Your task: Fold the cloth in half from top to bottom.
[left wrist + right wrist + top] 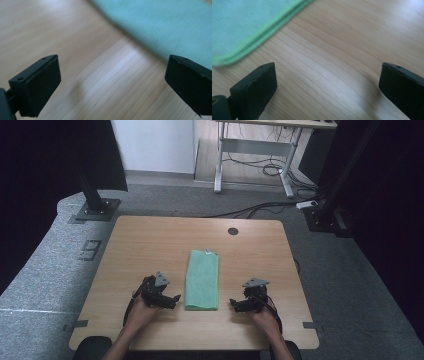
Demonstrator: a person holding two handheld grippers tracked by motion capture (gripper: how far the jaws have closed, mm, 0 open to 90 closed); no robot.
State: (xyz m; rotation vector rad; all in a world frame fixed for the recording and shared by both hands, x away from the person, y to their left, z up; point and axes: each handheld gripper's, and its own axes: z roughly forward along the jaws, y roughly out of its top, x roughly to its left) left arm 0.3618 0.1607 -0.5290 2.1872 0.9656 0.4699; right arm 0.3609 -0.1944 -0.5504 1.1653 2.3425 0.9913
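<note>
A green cloth (202, 280), folded into a long narrow strip, lies flat in the middle of the wooden table (150, 245). My left gripper (172, 301) rests just left of the strip's near end, jaws wide open with bare wood between them; the cloth (162, 22) fills the upper right of the left gripper view. My right gripper (234, 305) sits just right of the near end, also open and holding nothing. The cloth's stitched folded corner (244, 27) lies beyond its left jaw in the right gripper view.
A round cable hole (233, 231) sits near the table's far edge. Black frame posts (95, 195) stand on the floor at the far left and far right. A desk with cables (260, 155) stands farther back on the carpet.
</note>
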